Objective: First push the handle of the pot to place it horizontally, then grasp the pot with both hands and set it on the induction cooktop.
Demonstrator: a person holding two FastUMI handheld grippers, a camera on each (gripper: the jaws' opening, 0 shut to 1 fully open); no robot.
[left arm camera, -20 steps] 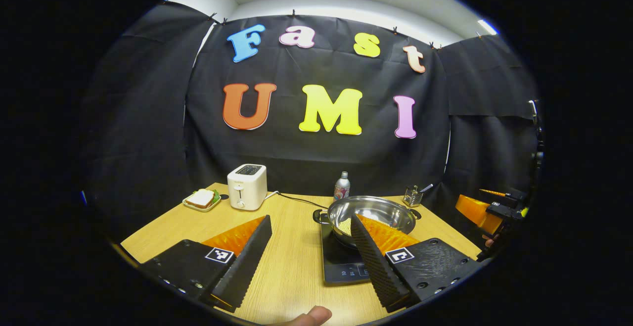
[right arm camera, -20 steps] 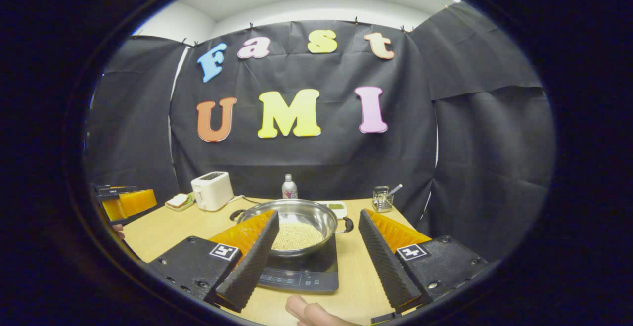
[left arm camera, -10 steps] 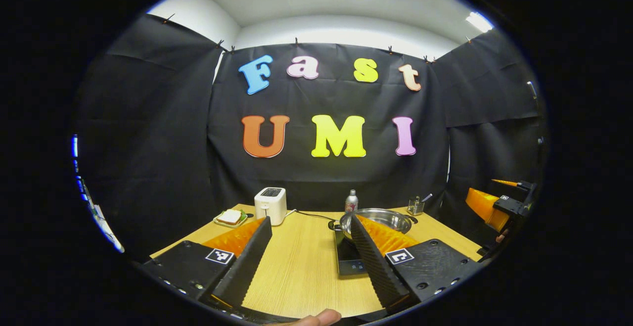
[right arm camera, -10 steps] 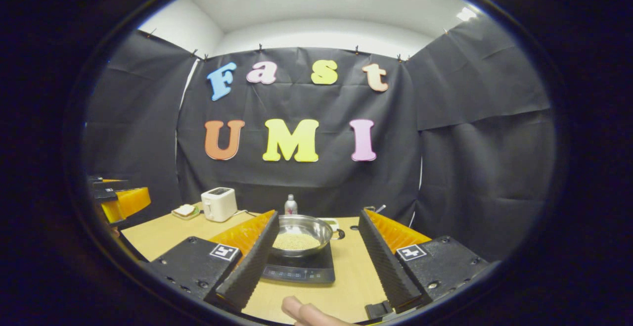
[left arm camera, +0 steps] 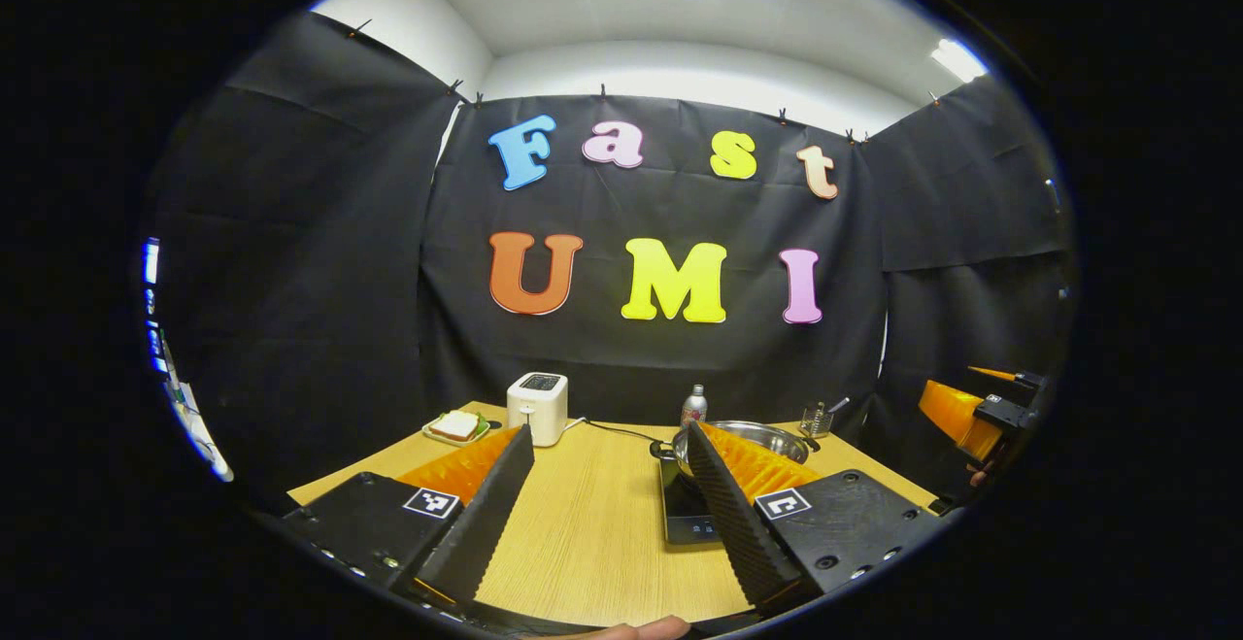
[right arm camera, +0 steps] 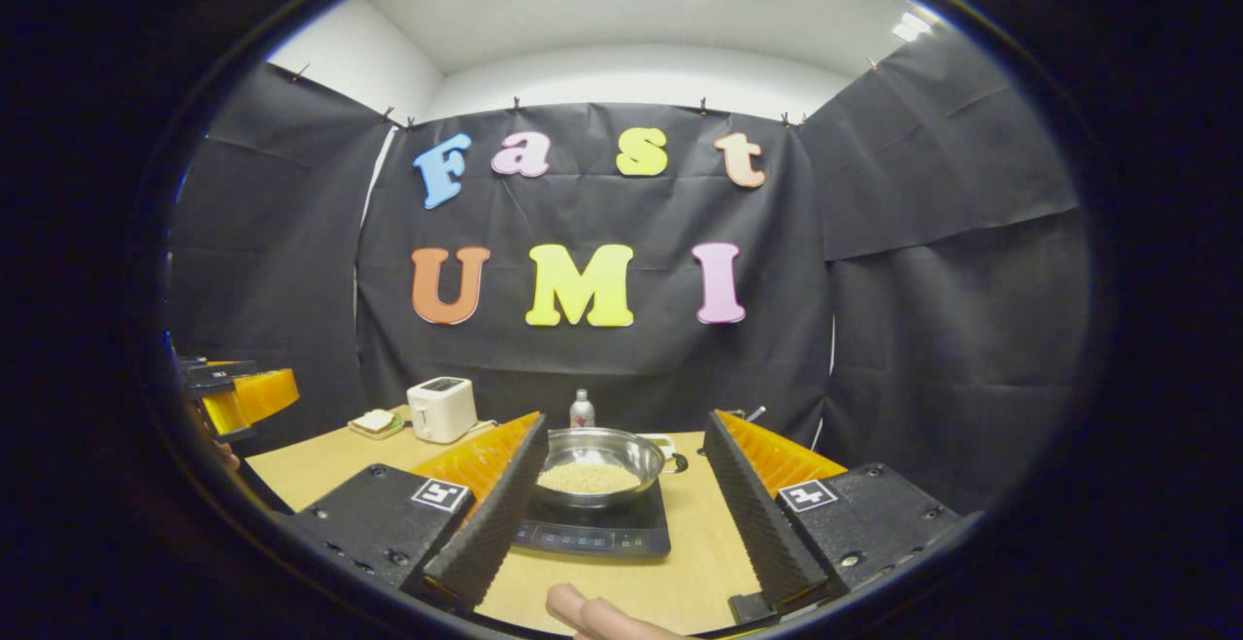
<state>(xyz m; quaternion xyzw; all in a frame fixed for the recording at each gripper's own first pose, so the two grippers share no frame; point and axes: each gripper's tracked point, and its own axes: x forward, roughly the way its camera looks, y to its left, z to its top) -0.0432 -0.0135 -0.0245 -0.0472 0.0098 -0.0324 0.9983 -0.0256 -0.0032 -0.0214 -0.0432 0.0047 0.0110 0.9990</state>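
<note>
We find the pot [right arm camera: 599, 465] seated on the cooktop [right arm camera: 594, 530], both grippers [left arm camera: 602, 514] [right arm camera: 621, 514] released and well clear; we judge it rigid, slick, weighted with grain, best lifted by its side handles [right arm camera: 677, 463]

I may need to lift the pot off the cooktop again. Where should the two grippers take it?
Grip the pot by its two side loop handles, one gripper from each side: the right handle sticks out level. The round bowl is probably too wide and holds grains, so keep it level.
</note>
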